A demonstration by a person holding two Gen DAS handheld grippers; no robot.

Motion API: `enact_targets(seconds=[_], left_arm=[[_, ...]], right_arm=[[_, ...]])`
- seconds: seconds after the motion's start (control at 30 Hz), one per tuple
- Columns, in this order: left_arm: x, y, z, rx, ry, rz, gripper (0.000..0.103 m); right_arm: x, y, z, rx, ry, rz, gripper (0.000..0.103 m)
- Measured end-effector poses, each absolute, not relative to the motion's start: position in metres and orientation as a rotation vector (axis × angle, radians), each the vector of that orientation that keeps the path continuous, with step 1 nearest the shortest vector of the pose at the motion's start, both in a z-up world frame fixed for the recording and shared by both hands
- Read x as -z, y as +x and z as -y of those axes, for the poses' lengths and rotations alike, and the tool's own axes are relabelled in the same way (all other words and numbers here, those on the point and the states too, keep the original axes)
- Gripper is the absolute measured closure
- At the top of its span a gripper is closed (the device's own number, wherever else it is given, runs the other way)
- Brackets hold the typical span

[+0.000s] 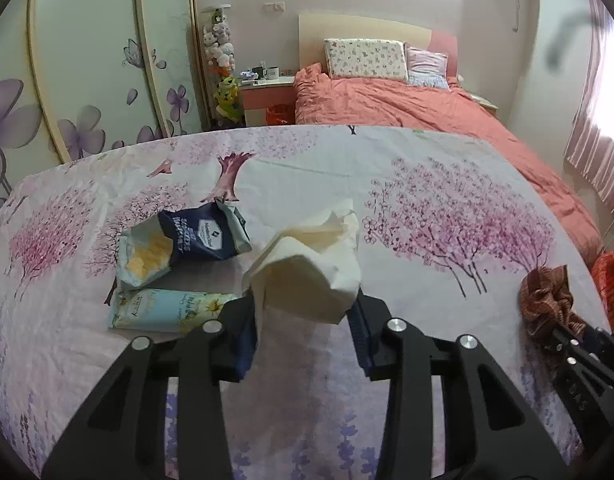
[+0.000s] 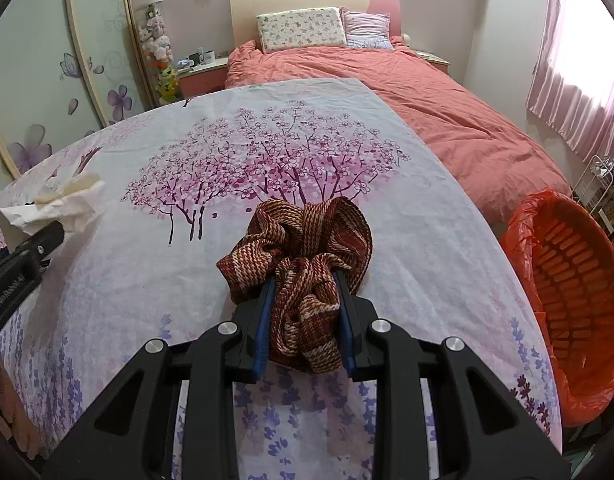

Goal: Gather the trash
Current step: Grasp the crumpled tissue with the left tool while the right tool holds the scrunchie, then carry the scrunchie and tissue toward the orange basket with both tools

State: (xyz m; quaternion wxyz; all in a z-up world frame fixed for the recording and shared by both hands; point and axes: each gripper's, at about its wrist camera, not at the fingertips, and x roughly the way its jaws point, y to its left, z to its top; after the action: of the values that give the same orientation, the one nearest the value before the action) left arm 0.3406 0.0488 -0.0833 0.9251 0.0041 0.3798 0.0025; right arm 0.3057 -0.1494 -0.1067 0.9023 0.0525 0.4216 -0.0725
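My left gripper (image 1: 305, 308) is shut on a crumpled cream paper tissue (image 1: 311, 256) and holds it above the floral tablecloth (image 1: 427, 208). The tissue also shows in the right wrist view (image 2: 55, 200). A dark blue chip bag (image 1: 183, 240) and a light blue packet (image 1: 167, 310) lie on the cloth to the left of it. My right gripper (image 2: 305, 280) is shut on a bunched red-brown woven cloth (image 2: 303, 256), which also shows in the left wrist view (image 1: 547, 296). An orange trash basket (image 2: 567, 280) with an orange liner stands off the table's right edge.
A bed with a coral duvet (image 2: 427, 100) lies beyond the table. A nightstand with mugs (image 1: 267, 80) and a wardrobe with flower doors (image 1: 87, 80) stand at the left. A pink curtain (image 2: 579, 80) hangs at the right.
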Motion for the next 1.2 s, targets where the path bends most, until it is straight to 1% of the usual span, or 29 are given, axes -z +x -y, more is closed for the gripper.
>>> enact_targets(seconds=[0.33, 0.47, 0.57, 0.67, 0.93, 1.2], left_arm=[[0.058, 0.324, -0.054, 0.013, -0.022, -0.736, 0.064], [0.046, 0.313, -0.054, 0.026, -0.023, -0.724, 0.064], [0.036, 0.305, -0.053, 0.04, -0.028, -0.714, 0.064], [0.026, 0.297, -0.049, 0.051, -0.026, -0.695, 0.064], [0.002, 0.279, -0.033, 0.099, -0.026, -0.659, 0.064], [-0.015, 0.262, -0.012, 0.143, -0.015, -0.634, 0.064]], right_arm=[[0.106, 0.306, 0.15, 0.141, 0.12, -0.868, 0.075], [0.103, 0.302, 0.156, 0.118, 0.154, -0.847, 0.079], [0.099, 0.298, 0.162, 0.104, 0.194, -0.837, 0.08], [0.086, 0.291, 0.169, 0.097, 0.239, -0.808, 0.08], [0.044, 0.266, 0.178, 0.072, 0.244, -0.703, 0.08], [0.018, 0.243, 0.193, 0.068, 0.268, -0.624, 0.08]])
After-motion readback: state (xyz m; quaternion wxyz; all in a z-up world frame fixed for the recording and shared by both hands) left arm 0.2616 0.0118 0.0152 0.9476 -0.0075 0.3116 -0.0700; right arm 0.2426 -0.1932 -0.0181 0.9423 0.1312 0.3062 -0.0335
